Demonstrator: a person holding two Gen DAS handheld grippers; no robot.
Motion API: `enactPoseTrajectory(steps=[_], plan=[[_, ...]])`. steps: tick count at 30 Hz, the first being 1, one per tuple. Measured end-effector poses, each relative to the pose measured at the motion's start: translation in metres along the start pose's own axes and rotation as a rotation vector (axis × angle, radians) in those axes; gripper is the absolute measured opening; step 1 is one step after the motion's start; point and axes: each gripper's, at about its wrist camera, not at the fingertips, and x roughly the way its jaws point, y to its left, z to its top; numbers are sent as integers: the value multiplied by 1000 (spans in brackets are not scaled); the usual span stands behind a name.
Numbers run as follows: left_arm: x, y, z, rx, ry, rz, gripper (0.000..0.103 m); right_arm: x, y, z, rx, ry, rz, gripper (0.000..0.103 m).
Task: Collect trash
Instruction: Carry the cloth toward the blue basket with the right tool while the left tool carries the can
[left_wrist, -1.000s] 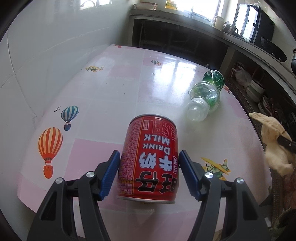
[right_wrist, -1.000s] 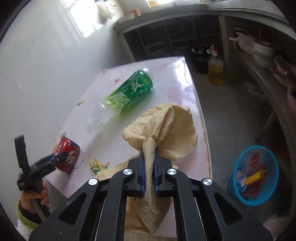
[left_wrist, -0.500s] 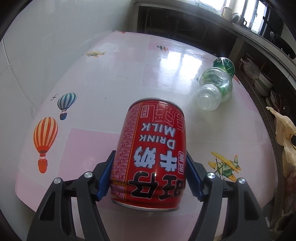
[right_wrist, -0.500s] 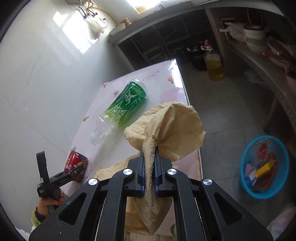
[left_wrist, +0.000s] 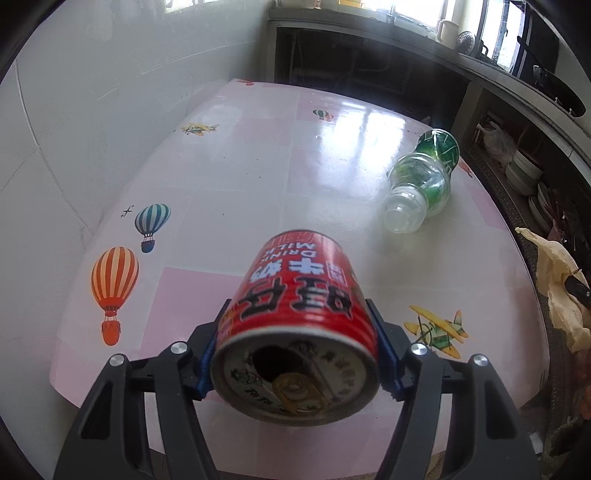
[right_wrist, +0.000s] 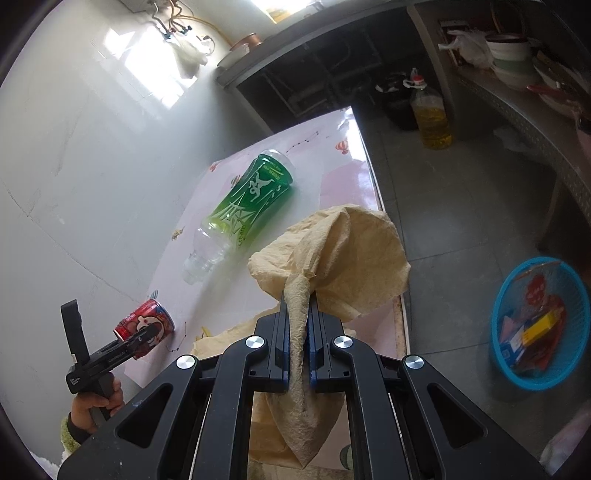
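Observation:
A red milk-drink can (left_wrist: 295, 317) is off the pink table (left_wrist: 258, 166), tilted with its opened top toward the left wrist camera. My left gripper (left_wrist: 297, 314) is shut on its sides. The right wrist view shows the same can (right_wrist: 146, 326) in the left gripper (right_wrist: 136, 339) at the table's near corner. My right gripper (right_wrist: 297, 306) is shut on a crumpled yellowish paper towel (right_wrist: 343, 258), which hangs over the table's right edge. An empty green-labelled plastic bottle (right_wrist: 247, 206) lies on its side mid-table, its mouth toward me (left_wrist: 421, 184).
A blue trash basket (right_wrist: 495, 332) with wrappers inside stands on the floor right of the table. An oil bottle (right_wrist: 432, 114) stands on the floor farther back. A white wall (left_wrist: 92, 110) runs along the table's left side. Counters with bowls line the right. A hand (right_wrist: 96, 402) holds the left gripper.
The can stood on the table between apart jaws; now the left gripper grips it, lifted and tipped top-first toward the camera. The right gripper, still holding the paper towel, has rolled slightly.

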Motion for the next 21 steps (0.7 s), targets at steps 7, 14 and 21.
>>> enactPoseTrajectory(steps=[7, 14, 21], plan=[[-28, -8, 1, 12, -67, -5, 64, -10, -5, -2, 6, -19, 12, 6], [-68, -24, -6, 59, -113, -28, 64, -32, -22, -3, 40, -66, 13, 6], [-110, -61, 19, 137, -205, -108, 64, -82, -57, 2, 126, -174, -16, 6]])
